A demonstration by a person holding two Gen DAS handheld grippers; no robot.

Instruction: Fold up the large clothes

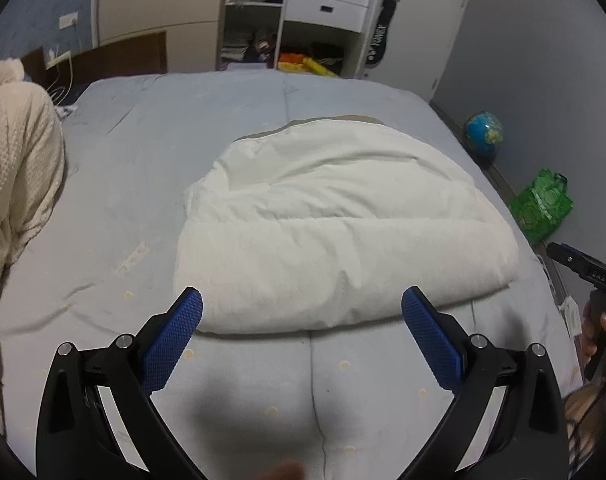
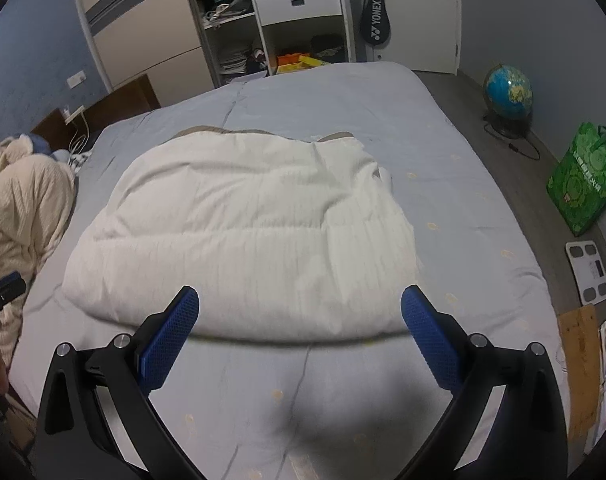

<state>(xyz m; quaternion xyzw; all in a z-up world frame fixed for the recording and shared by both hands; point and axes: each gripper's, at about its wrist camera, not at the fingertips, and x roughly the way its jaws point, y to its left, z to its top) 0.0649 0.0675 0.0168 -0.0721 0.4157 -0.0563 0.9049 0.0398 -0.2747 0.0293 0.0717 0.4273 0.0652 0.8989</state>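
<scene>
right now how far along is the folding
Done, apparently: the white quilt lies folded into a compact pad on the bed. In hand: nothing; left gripper and right gripper are open, short of it. Left: perhaps another fold, and the cream blanket still heaped.

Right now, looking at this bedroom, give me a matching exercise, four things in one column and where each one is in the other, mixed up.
Things:
1. white folded quilt
2. globe
3. green bag
4. cream blanket

Places:
A. heaped at the bed's left edge
B. floor, against the wall
C. middle of the bed
D. floor, near the room's corner

Pairs: 1-C, 2-D, 3-B, 4-A
</scene>
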